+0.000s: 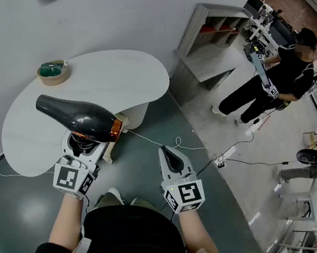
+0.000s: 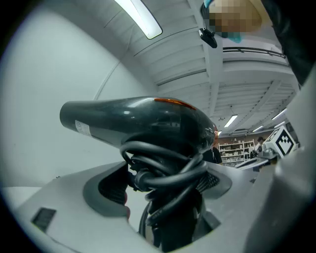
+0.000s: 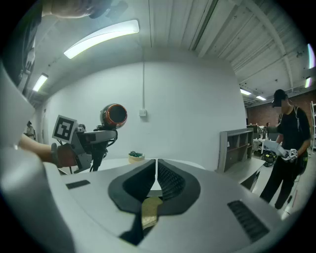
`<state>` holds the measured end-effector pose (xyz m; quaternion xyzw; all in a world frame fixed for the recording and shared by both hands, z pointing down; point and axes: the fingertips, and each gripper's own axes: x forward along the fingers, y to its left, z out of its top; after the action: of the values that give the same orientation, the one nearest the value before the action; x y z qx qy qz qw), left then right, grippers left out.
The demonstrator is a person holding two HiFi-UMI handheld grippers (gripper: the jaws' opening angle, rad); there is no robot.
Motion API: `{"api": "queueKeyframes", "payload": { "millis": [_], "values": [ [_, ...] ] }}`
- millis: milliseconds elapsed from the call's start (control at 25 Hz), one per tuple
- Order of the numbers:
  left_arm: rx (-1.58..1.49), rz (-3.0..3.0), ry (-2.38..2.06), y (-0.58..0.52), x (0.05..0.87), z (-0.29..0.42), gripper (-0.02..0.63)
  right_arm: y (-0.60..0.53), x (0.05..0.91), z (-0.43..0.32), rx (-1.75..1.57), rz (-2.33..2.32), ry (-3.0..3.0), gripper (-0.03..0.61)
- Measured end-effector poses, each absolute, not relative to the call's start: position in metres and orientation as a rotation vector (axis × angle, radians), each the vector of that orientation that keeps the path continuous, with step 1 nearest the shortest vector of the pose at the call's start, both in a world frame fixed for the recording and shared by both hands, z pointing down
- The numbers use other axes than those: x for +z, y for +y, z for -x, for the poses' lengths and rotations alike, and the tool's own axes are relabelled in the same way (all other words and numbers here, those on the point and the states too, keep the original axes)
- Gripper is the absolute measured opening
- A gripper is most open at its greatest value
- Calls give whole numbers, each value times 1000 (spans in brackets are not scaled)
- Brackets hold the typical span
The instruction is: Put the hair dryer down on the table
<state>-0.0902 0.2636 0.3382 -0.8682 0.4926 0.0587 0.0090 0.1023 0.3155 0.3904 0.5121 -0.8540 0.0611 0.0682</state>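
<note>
We look down on a white, kidney-shaped table set against a pale wall, its top bare except for a small tan bowl of something green near the wall-side edge. On the dark, glossy floor beside it, a white cable trails to a power strip, and a grey shelf unit stands beyond.

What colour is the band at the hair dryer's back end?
Orange band on the black hair dryer; head view shows it best.
</note>
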Motion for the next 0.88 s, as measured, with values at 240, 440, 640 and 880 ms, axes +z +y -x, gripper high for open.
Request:
{"api": "queueKeyframes", "payload": {
  "millis": [240, 440, 640, 880],
  "values": [
    [202, 2724, 1544, 271, 337, 109, 408, 316, 392, -79, 212, -1522, -2586, 26],
    [194, 2719, 1572, 265, 343, 140, 408, 302, 394, -53, 250, -1516, -2611, 26],
    [188, 2706, 1589, 253, 350, 168, 408, 287, 398, -28, 237, -1499, -2584, 26],
    [236, 2741, 1608, 241, 358, 199, 408, 273, 409, -12, 256, -1524, -2509, 26]
  ]
}}
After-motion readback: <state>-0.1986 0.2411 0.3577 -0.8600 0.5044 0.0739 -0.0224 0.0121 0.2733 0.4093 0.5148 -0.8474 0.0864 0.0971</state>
